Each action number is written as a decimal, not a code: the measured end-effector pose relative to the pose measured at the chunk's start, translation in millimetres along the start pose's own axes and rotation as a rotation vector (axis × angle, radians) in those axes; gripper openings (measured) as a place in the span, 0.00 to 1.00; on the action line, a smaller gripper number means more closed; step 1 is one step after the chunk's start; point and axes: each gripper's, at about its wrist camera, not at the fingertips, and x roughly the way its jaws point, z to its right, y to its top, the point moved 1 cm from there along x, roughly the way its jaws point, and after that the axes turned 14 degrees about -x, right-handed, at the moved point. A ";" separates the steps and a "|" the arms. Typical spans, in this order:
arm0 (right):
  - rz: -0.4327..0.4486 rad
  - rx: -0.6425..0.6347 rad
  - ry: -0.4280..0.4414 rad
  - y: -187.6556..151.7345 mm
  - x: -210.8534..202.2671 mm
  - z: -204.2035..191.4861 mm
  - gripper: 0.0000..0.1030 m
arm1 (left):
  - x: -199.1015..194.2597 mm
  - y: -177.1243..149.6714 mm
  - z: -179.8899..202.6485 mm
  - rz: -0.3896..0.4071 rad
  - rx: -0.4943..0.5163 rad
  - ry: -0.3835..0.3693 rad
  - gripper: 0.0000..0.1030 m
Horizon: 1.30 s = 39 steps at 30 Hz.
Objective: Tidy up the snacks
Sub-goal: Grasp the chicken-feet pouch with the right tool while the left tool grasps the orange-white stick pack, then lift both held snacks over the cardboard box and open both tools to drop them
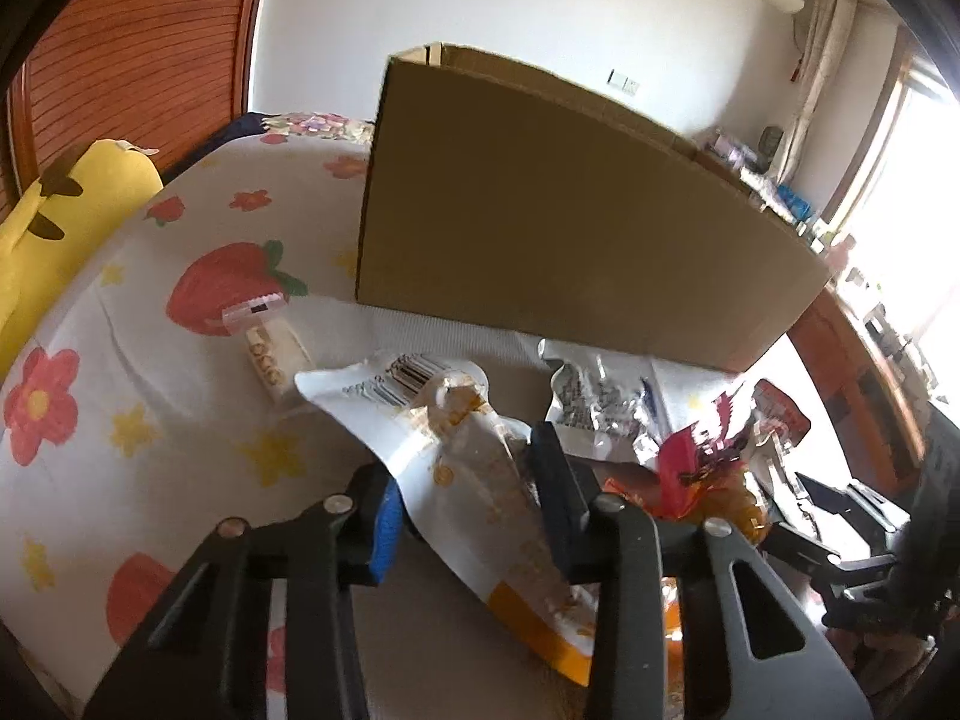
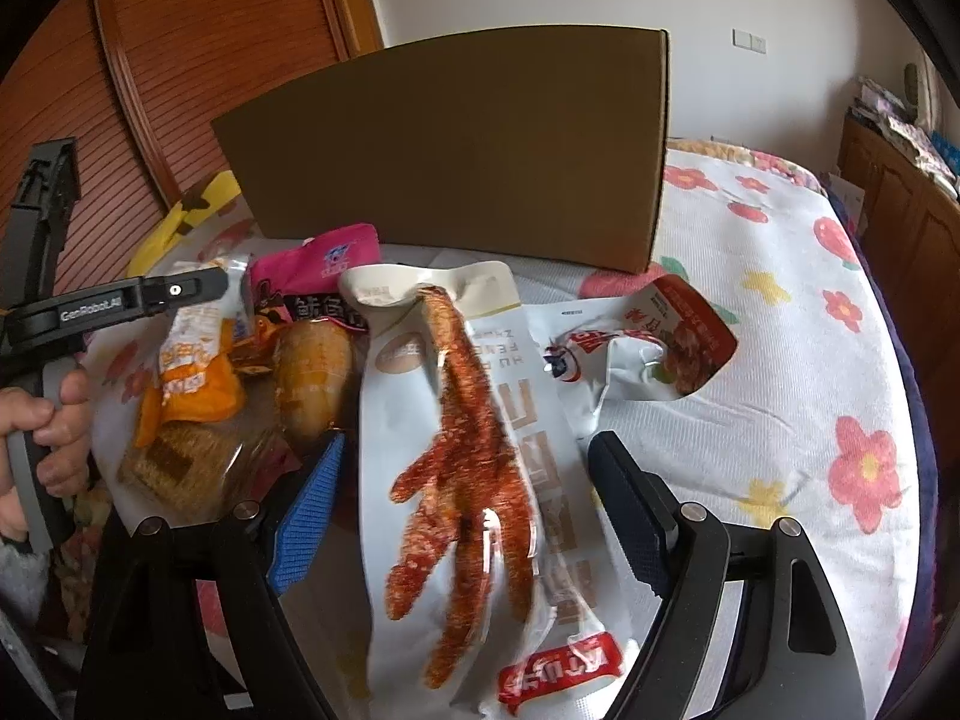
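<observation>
— Two grippers over the bed (image 2: 810,360), and the left gripper (image 1: 465,501) has its jaws pinched on the white-and-orange snack packet (image 1: 474,480), holding it above the sheet!

— And the right?

— Right gripper (image 2: 462,516), jaws spread wide, straddling the chicken-foot packet (image 2: 480,468) lying flat on the bed, gripping nothing. More snacks sit beside it: pink packet (image 2: 336,255), red-and-white pouch (image 2: 660,342). Cardboard box (image 2: 468,150) stands just behind them all.
</observation>
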 end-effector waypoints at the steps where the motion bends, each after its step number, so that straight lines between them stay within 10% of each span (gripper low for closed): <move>1: -0.004 0.004 0.002 0.3 -0.3 2.0 0.80 | -2.0 0.2 -0.1 0.001 0.001 -0.004 0.33; 18: -0.015 -0.025 -0.012 3.1 -13.0 -2.0 0.52 | -41.2 2.7 9.0 0.115 0.041 -0.089 0.20; 39: 0.095 -0.036 -0.025 19.4 -62.7 -5.7 0.51 | -82.1 16.9 40.4 0.237 0.162 -0.140 0.20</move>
